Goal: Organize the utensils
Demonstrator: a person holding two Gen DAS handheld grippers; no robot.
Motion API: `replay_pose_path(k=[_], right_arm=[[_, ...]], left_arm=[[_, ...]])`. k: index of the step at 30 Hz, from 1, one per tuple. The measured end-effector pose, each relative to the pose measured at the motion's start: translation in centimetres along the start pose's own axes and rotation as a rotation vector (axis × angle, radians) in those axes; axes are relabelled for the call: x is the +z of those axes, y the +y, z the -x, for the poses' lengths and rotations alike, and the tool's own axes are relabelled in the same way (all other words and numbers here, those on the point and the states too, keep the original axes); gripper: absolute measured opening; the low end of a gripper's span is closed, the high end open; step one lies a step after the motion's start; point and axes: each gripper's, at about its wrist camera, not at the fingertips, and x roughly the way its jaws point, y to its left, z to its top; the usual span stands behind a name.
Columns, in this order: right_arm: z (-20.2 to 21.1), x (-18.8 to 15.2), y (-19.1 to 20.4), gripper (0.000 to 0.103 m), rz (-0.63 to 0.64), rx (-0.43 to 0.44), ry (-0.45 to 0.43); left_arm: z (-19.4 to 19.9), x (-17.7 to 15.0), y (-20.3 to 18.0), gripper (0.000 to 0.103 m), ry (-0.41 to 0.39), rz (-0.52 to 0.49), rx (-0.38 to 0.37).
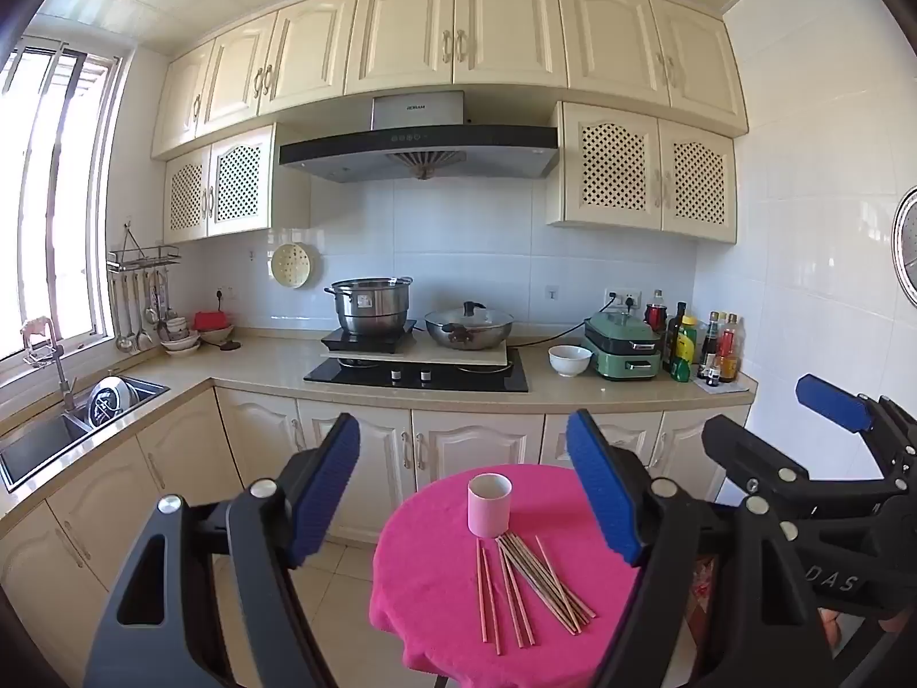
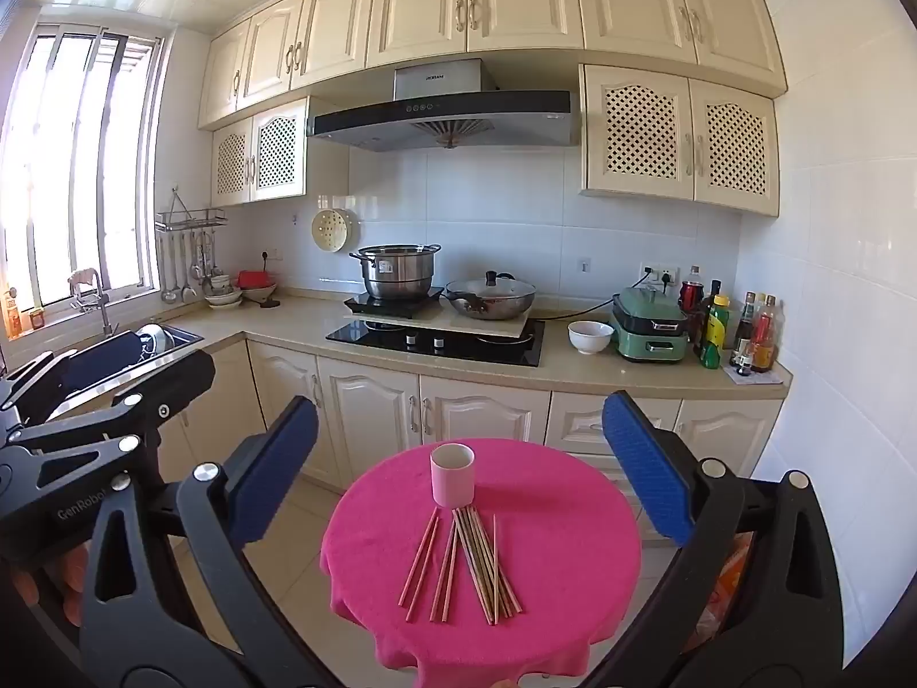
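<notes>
A small round table with a pink cloth (image 1: 435,567) (image 2: 573,544) stands ahead of both grippers. On it a pink cup (image 1: 489,504) (image 2: 452,474) stands upright and looks empty. Several wooden chopsticks (image 1: 527,590) (image 2: 467,565) lie loose in front of the cup. My left gripper (image 1: 467,493) is open and empty, held above and short of the table. My right gripper (image 2: 464,470) is open and empty, also short of the table. The right gripper shows at the right edge of the left wrist view (image 1: 831,407), and the left gripper at the left edge of the right wrist view (image 2: 103,361).
A kitchen counter (image 1: 275,367) (image 2: 309,315) runs behind the table with a stove, a steel pot (image 1: 369,307), a wok (image 1: 469,325), a white bowl (image 1: 569,359), a green appliance and bottles. A sink (image 1: 51,430) is at the left. Tiled floor surrounds the table.
</notes>
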Motion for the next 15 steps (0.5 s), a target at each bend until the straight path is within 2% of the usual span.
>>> replay_pose_path(k=[15], right_arm=[[-0.48, -0.42, -0.31, 0.097, -0.003, -0.004, -0.004]], left_arm=[[-0.05, -0.05, 0.02, 0.074, 0.009, 0.002, -0.006]])
